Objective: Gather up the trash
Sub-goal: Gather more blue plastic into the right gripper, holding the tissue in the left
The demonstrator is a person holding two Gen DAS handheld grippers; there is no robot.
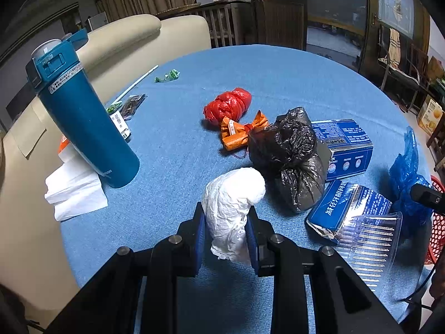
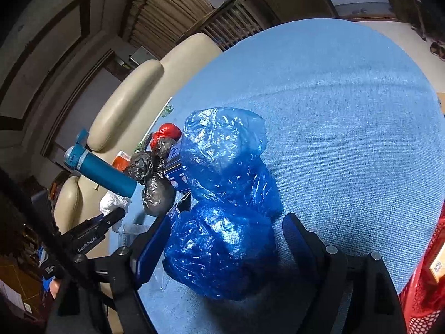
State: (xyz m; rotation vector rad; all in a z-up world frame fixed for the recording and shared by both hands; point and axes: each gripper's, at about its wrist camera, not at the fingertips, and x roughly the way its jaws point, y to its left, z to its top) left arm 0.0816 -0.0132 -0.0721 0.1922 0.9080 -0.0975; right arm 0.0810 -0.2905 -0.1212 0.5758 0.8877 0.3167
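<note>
The left tool is clamped tight on a crumpled white wad, its blue pads pressed into both sides, low over the blue table. Just beyond the wad sits a knotted black bag, touching an orange wrapper, with a red bag behind that. Two blue boxes lie to the right of the black bag, and a clear plastic tray rests against the nearer one. A teal bottle stands to the left beside white napkins.

The right tool has its jaws spread wide around a crumpled blue bag lying between them; whether either pad touches the plastic I cannot tell. A red basket sits at the table's edge to the right.
</note>
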